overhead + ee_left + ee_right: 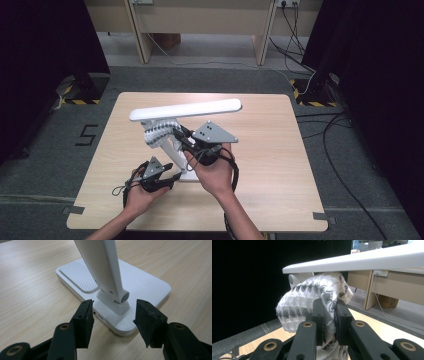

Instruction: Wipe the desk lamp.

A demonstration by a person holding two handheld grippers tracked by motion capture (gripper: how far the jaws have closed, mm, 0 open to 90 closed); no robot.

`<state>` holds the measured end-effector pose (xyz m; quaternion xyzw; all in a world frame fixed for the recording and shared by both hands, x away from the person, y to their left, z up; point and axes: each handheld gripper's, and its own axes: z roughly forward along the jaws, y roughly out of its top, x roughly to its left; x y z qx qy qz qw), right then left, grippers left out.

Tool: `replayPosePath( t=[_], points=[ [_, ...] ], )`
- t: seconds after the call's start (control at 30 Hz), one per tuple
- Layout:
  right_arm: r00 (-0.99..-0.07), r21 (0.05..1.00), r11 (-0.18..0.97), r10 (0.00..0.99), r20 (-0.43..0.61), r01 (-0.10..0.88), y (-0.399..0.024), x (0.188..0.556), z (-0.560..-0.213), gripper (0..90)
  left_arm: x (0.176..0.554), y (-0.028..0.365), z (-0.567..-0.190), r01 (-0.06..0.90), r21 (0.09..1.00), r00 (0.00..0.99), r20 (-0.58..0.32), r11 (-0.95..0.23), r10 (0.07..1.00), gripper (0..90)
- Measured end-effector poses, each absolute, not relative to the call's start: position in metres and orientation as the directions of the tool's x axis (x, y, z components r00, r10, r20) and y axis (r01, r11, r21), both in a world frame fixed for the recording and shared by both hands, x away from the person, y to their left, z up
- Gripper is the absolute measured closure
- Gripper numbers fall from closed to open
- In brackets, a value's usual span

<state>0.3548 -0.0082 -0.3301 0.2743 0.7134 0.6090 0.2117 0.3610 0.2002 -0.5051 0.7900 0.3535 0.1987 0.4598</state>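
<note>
- The right gripper (181, 134) is clamping a patterned white cloth (312, 302); in the right gripper view its two jaws are pinching a fold of the fabric between them, and the fold itself is lying buried behind the jaws.
- The cloth is bunching up just ahead of and above that gripper, pressed against the top of the desk lamp's arm (167, 145), right under the lamp head (185, 110). Its lower end is being cut off by the bottom edge of the right gripper view.
- The joint between arm and head is peeking out as a grey round end just beyond the cloth; most of it is being covered by the fabric.
- The left gripper (113, 315) is standing released, its jaws apart on either side of the hinge at the foot of the lamp arm, with the pads not touching it as far as the left gripper view shows.
- The lamp base (150, 285) is lying flat on the table (270, 150) directly in front of the left gripper; its near corner is sitting between the two jaws.
- From the high view, both hands are blocking most of the base, and the left gripper's jaw tips are hard to make out against it.
- The lamp head is running off the right edge of the right gripper view.
</note>
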Motion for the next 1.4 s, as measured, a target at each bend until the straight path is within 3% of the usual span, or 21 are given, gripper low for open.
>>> replayPosePath(
  t=[0.7, 0.97, 1.13, 1.4],
  points=[
    [-0.759, 0.983, 0.126, 0.651, 0.019, 0.134, -0.005, 0.357, -0.329, 81.5, 0.371, 0.186, -0.516, 0.401, 0.847, 0.688, -0.026, -0.349, 0.725, 48.1],
    [-0.759, 0.981, 0.133, 0.651, 0.02, 0.139, -0.004, 0.356, -0.328, 81.4, 0.372, 0.188, -0.517, 0.391, 0.852, 0.691, -0.021, -0.35, 0.723, 50.5],
    [-0.764, 0.982, 0.121, 0.645, 0.035, 0.148, -0.003, 0.355, -0.328, 81.4, 0.37, 0.185, -0.517, 0.351, 0.857, 0.706, 0.024, -0.379, 0.708, 57.7],
    [-0.77, 0.981, 0.123, 0.637, 0.04, 0.152, 0.001, 0.357, -0.325, 81.1, 0.369, 0.182, -0.517, 0.346, 0.858, 0.708, 0.027, -0.38, 0.706, 58.6]
  ],
)
